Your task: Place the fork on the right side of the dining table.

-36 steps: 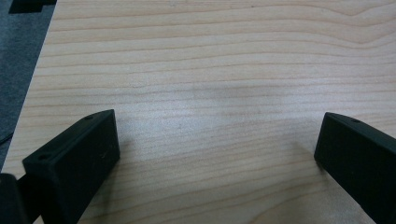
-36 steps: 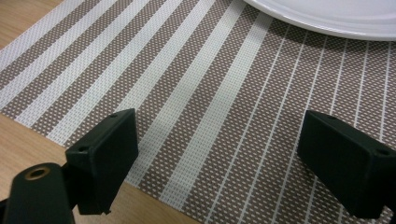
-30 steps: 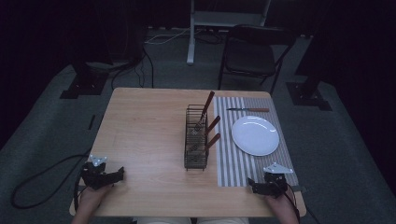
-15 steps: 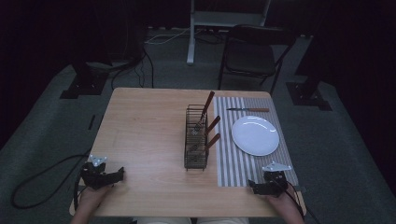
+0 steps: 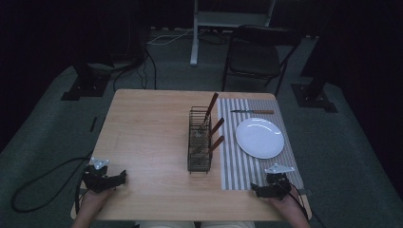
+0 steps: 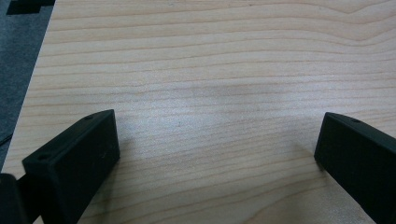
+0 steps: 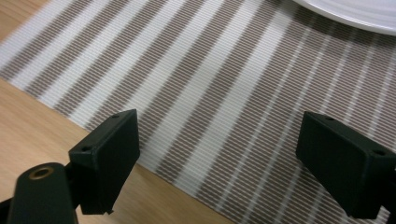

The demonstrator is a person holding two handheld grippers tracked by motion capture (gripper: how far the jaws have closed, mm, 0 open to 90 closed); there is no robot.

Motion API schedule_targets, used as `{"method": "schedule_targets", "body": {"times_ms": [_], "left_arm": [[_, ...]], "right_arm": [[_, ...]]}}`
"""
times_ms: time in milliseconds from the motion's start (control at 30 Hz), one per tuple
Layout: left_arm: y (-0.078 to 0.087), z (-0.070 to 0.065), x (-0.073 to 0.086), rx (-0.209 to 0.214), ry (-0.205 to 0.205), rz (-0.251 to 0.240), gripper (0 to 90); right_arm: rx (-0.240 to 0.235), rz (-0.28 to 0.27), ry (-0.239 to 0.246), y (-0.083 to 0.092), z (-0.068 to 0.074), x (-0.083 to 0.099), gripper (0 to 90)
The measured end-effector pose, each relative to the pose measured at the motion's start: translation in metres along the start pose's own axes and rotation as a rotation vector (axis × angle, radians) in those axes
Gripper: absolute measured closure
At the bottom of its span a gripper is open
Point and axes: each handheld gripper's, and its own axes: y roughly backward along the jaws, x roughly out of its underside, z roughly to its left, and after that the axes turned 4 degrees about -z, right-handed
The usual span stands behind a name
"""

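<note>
Table layout, seen from above
A wire cutlery rack stands mid-table; right of it lies a placemat bearing a plate, a knife behind.

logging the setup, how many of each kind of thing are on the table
plate: 1
striped placemat: 1
wire rack: 1
wooden-handled utensils in the rack: 3
knife lying on the placemat: 1
total: 7
</note>
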Motion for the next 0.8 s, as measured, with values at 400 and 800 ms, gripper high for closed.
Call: {"method": "schedule_targets", "body": {"times_ms": [400,800], "left_arm": [[0.000,0.000,0.000,0.000,-0.002,0.002,0.3],[0.000,0.000,0.000,0.000,-0.001,-0.002,0.3]], "right_arm": [[-0.068,-0.048,0.028,-0.001,0.008,-0.022,15.6],[-0.099,-0.073,0.025,-0.007,0.007,-0.045,17.2]]}}
